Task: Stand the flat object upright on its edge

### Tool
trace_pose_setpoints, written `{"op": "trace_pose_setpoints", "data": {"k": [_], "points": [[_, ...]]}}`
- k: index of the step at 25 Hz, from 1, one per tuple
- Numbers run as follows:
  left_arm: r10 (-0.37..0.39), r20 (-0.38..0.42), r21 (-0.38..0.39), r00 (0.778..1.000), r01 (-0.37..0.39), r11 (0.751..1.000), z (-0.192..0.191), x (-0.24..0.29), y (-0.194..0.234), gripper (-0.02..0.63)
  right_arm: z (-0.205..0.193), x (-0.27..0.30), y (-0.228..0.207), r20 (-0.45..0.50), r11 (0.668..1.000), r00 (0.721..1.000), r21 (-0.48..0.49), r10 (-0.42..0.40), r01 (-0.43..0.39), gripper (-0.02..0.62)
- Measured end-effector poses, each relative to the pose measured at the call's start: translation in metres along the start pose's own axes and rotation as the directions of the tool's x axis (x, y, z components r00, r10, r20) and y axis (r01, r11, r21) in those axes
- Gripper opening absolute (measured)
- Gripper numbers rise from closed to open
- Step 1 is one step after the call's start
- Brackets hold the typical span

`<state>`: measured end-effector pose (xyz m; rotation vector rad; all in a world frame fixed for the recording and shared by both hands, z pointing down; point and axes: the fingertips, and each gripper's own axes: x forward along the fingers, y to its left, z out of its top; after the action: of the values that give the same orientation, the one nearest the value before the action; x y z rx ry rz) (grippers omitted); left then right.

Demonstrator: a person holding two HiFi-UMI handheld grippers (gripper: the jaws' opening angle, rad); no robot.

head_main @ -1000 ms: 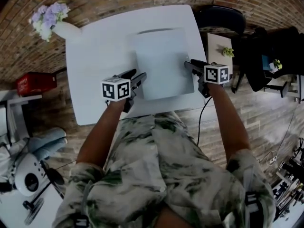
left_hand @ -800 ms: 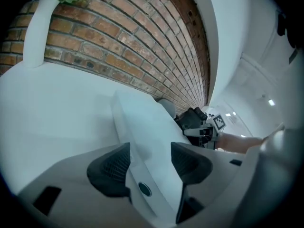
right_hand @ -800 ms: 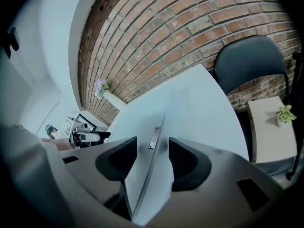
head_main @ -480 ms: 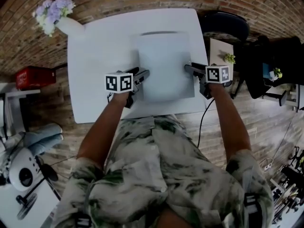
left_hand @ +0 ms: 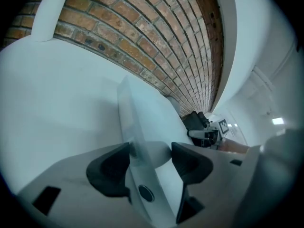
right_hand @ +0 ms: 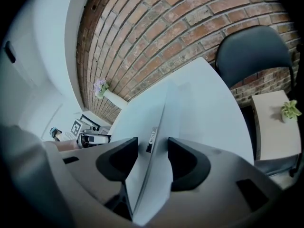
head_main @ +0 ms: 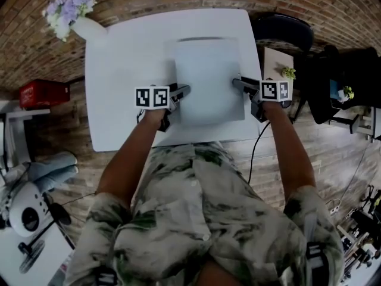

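A pale grey flat slab (head_main: 208, 79) lies on the white table (head_main: 125, 58). My left gripper (head_main: 184, 90) is at its left edge and my right gripper (head_main: 236, 82) is at its right edge. In the left gripper view the slab's (left_hand: 142, 127) edge runs between the wide jaws of the left gripper (left_hand: 149, 163), close to one pad, with a gap at the other. In the right gripper view the slab's (right_hand: 156, 146) edge sits between the jaws of the right gripper (right_hand: 152, 160). These jaws are closing, and no pad visibly presses on it.
A white vase of purple flowers (head_main: 65, 16) stands on the table's far left corner. A dark chair (head_main: 283, 25) and a small side table with a plant (head_main: 277, 64) are at the right. Brick floor surrounds the table, with a red box (head_main: 41, 94) at the left.
My left gripper has slid right until its jaws straddle the slab's left edge. The right gripper has stayed at the right edge, and the slab has not moved.
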<state>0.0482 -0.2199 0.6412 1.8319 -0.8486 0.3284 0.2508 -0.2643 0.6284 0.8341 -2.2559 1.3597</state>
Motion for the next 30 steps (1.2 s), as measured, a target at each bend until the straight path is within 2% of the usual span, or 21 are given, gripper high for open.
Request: {"op": "trace_pose_setpoints", "data": {"k": [5,10,21,30], "points": [[0.014,0.034,-0.008,0.999,-0.013,1.000,0.001,-0.005,0.001,0.268,-0.002,0.000,0.004,-0.004,1.000,1.000,0.000,-0.013,0.013,0.201],[0.027,0.018,0.006,0.999,-0.027,1.000,-0.006,-0.011,-0.003,0.267,-0.009,-0.005,0.013,-0.006,1.000,1.000,-0.018,-0.025,0.025,0.195],[0.055,0.068,0.081,0.996,-0.060,0.995,0.002,-0.059,-0.014,0.267,0.000,-0.014,0.067,0.046,0.993,0.999,-0.118,0.020,-0.014,0.189],[0.077,0.131,0.152,0.988,-0.097,0.984,0.032,-0.099,-0.003,0.267,0.026,0.004,0.108,0.056,0.972,0.998,-0.235,0.039,-0.024,0.181]]}}
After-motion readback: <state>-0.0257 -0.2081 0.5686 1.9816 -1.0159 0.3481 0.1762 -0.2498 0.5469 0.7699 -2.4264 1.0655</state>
